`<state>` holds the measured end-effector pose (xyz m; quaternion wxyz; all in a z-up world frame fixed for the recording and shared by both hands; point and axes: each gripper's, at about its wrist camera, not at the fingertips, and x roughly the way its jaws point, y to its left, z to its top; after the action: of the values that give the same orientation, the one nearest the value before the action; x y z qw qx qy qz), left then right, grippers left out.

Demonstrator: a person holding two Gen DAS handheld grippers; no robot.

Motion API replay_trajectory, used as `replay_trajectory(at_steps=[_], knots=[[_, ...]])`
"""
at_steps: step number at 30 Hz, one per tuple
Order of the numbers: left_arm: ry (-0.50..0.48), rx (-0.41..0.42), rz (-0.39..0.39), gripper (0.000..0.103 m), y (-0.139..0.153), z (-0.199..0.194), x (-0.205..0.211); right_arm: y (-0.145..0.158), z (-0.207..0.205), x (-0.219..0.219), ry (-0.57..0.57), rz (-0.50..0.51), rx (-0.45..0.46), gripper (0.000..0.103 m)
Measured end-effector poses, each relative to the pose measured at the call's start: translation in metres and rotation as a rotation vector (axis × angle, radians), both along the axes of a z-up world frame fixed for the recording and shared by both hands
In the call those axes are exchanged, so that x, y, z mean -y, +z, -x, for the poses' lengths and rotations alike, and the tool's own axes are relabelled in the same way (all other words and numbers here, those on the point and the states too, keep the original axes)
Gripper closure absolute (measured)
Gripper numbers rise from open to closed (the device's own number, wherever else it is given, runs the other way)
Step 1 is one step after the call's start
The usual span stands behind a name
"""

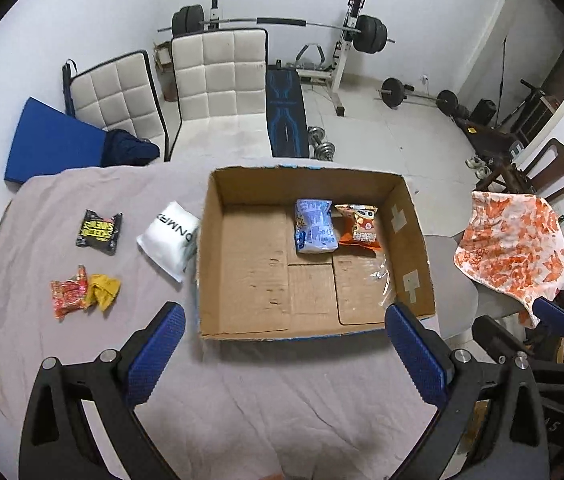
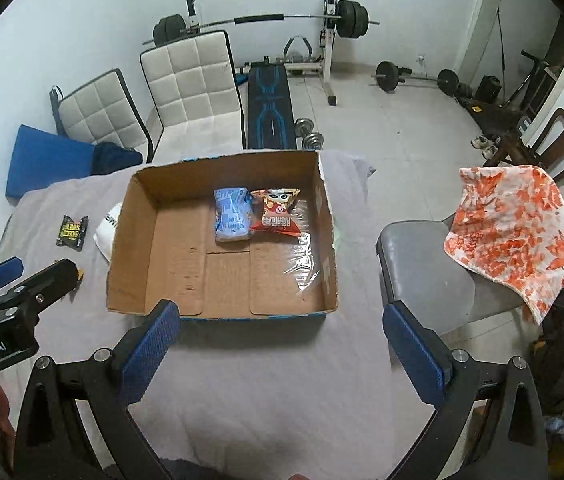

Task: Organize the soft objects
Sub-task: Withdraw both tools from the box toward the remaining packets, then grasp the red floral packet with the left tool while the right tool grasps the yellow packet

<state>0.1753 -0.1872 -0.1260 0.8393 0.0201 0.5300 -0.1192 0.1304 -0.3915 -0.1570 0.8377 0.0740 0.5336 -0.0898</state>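
left tongs (image 1: 284,346): spread wide with nothing between the blue ribbed pads, hanging over the worktop just in front of the box's near wall.
right tongs (image 2: 280,344): also spread wide and empty, above the cloth in front of the box's near right corner; they show at the right edge of the left wrist view too.
worktop (image 1: 266,392): covered by a wrinkled pale grey-lilac cloth that carries the box and the loose packets.
open brown cardboard box (image 1: 250,264): sits at the middle of the worktop, flaps gone, floor mostly bare, with a bit of clear film near its right wall.
light blue snack packet (image 1: 316,226): lies inside the box by the far wall, right of centre.
orange snack packet with a cartoon face (image 1: 359,226): inside the box, touching the blue packet's right side.
white soft pouch with black lettering (image 1: 170,240): on the cloth outside the box, just beside its left wall.
black packet with yellow print (image 1: 99,232): on the cloth left of the white pouch, apart from it.
red crinkled packet (image 1: 69,297): nearer the front left of the cloth.
yellow crumpled packet (image 1: 104,290): touching the red one on its right.
orange-and-white patterned cloth (image 2: 512,232): draped over a grey chair (image 2: 422,268) to the right of the worktop.
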Motion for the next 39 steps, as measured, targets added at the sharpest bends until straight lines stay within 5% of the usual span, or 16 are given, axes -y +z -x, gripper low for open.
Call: replay_trajectory(at_steps=[15, 24, 31, 39], knots=[[-0.044, 0.008, 0.021, 0.000, 0.017, 0.009, -0.037, 0.035, 0.027, -0.025, -0.038, 0.007, 0.011, 0.000], [0.112, 0.005, -0.002, 0.000, 0.013, -0.022, -0.150, 0.034, -0.020, -0.109, 0.048, -0.037, 0.020, 0.000], [0.265, -0.070, -0.069, 0.000, -0.020, -0.053, -0.261, -0.005, -0.089, -0.213, 0.225, -0.111, -0.049, 0.000], [0.356, -0.267, -0.059, 0.000, -0.110, -0.094, -0.353, -0.083, -0.168, -0.313, 0.374, -0.105, -0.198, 0.000]])
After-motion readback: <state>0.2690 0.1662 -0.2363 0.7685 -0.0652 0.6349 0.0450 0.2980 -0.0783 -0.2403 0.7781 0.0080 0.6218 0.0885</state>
